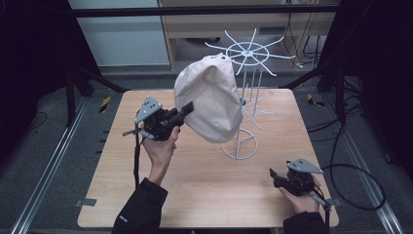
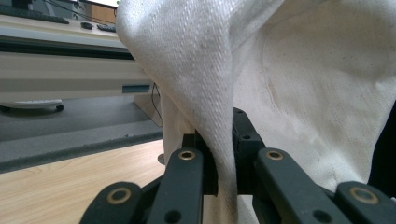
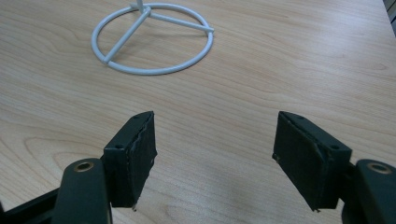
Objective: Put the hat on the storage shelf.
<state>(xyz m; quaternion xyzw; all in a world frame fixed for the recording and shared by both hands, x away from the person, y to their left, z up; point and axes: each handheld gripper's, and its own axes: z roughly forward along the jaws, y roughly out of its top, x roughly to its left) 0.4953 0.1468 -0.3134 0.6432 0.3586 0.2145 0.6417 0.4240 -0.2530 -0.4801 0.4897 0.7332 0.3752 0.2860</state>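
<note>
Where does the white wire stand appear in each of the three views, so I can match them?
High view: white wire stand at centre right, behind the cream hat.
Left gripper view: not in it.
Right gripper view: its ring base at top, on the table.
Shared landmark: the ring base.

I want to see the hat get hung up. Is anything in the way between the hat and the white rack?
Nothing visible is. The left gripper is shut on the hat, which hangs right by the rack. The right gripper rests open, low at the table's near corner, well apart.
</note>
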